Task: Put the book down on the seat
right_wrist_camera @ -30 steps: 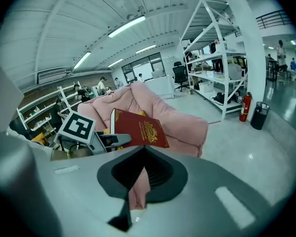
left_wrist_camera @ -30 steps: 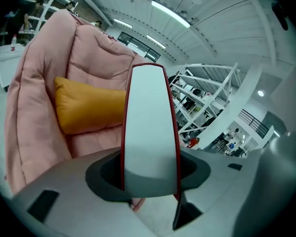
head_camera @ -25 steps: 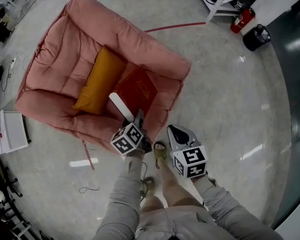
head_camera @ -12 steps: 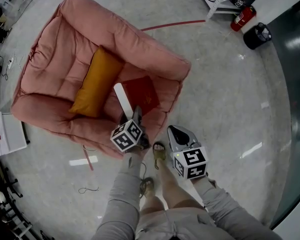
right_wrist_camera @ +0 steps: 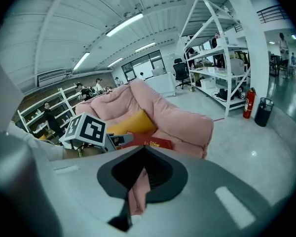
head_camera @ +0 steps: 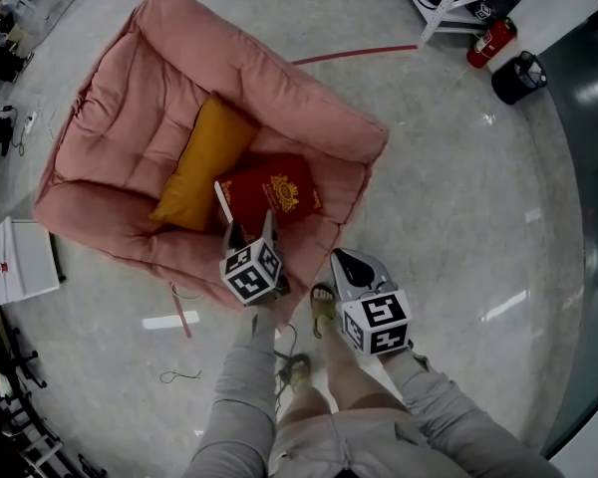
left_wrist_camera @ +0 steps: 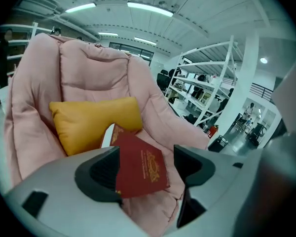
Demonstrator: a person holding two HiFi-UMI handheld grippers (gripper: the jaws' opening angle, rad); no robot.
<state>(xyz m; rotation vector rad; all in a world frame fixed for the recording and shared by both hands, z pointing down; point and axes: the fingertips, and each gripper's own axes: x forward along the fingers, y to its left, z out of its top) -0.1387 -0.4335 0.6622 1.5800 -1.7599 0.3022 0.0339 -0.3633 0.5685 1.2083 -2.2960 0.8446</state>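
- Sprawling over the grey floor point(head_camera: 458, 167), a pink cushioned armchair point(head_camera: 179, 88) takes up most of the space.
- A yellow pillow point(head_camera: 204, 162) leans against its backrest.
- The red book point(head_camera: 279, 189) lies on the seat, just beside the pillow.
- The left gripper point(head_camera: 244, 217) hangs over the book's near edge, its fingers point(left_wrist_camera: 192, 164) just opened wide and pressing nothing.
- The right gripper point(head_camera: 354, 267) hangs aside, fingers closed together, empty.

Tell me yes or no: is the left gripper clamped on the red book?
No, the left gripper has just been opening its jaws, now wide apart, with the red book between them resting on the pink seat.
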